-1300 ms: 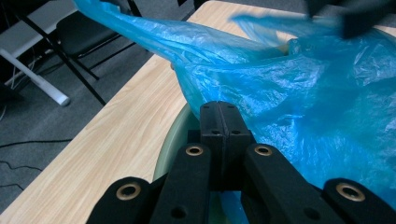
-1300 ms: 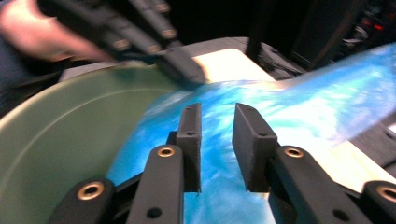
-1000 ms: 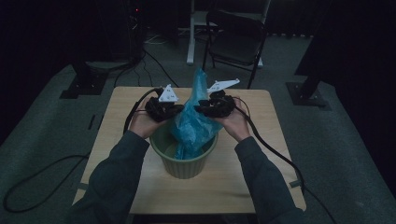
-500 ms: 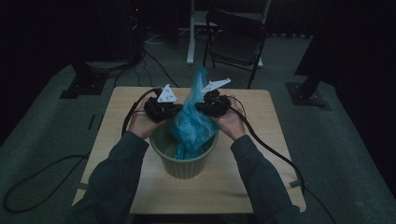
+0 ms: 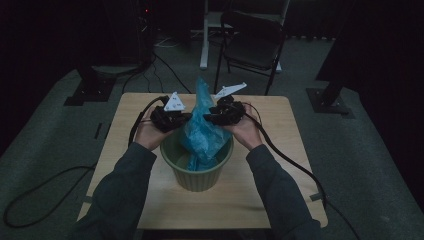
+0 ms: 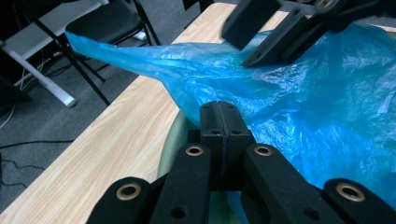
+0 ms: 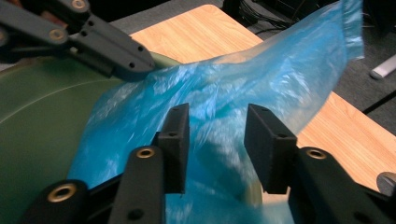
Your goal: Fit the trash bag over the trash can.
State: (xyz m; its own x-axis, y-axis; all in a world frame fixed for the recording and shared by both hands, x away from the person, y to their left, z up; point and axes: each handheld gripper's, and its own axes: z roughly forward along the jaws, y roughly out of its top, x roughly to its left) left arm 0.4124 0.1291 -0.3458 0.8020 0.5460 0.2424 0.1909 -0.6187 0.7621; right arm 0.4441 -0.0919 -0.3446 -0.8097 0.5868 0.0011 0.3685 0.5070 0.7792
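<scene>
High view: the blue bag stands half inside the green bin on your table. Your left gripper is clamped on its edge; your right gripper has just been opening, bag between its jaws.

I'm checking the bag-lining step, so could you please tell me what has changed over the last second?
The right gripper has just been opening its jaws; they now stand apart with the blue bag loose between them. The left gripper stays shut at the bag's edge. Both hands and the green bin have barely moved.

Crumpled blue plastic bag, upright, partly inside green bin
</scene>
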